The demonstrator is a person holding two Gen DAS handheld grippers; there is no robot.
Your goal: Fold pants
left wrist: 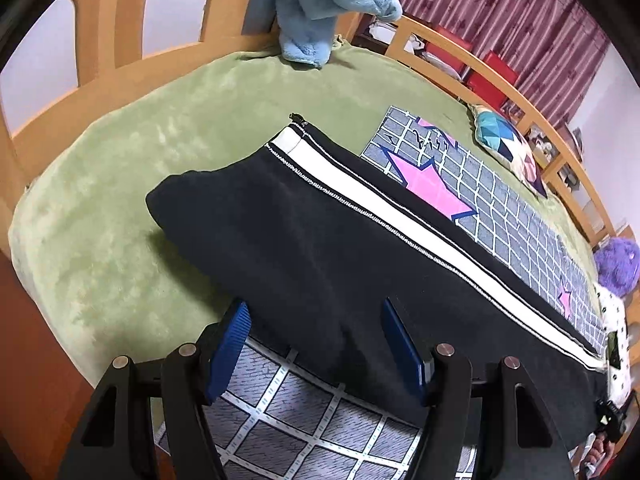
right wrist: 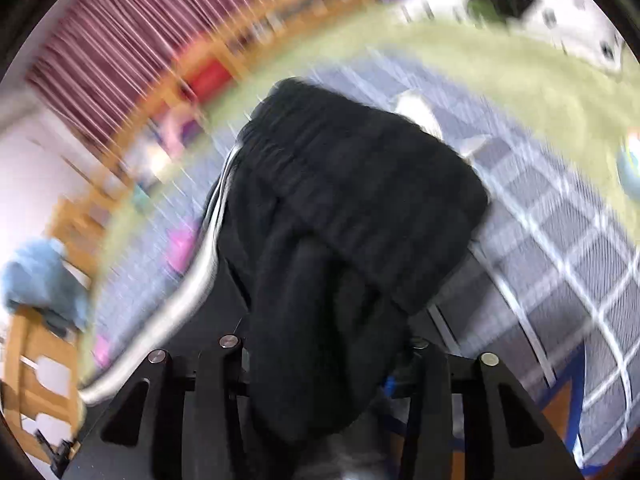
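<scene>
Black pants (left wrist: 320, 240) with a white side stripe lie lengthwise on a grey grid-patterned mat (left wrist: 500, 208) on the bed. My left gripper (left wrist: 316, 344) is open, its blue pads on either side of the pants' near edge, holding nothing. In the blurred right wrist view, my right gripper (right wrist: 320, 352) is shut on the waistband end of the pants (right wrist: 344, 208), which is lifted and bunched over the fingers. The right fingertips are hidden by the cloth.
A green blanket (left wrist: 120, 200) covers the bed, with a wooden rail (left wrist: 520, 100) around it. A blue plush robe (left wrist: 320, 8) hangs at the far end. A patterned pillow (left wrist: 508, 144) and a purple plush toy (left wrist: 616, 264) lie at the right.
</scene>
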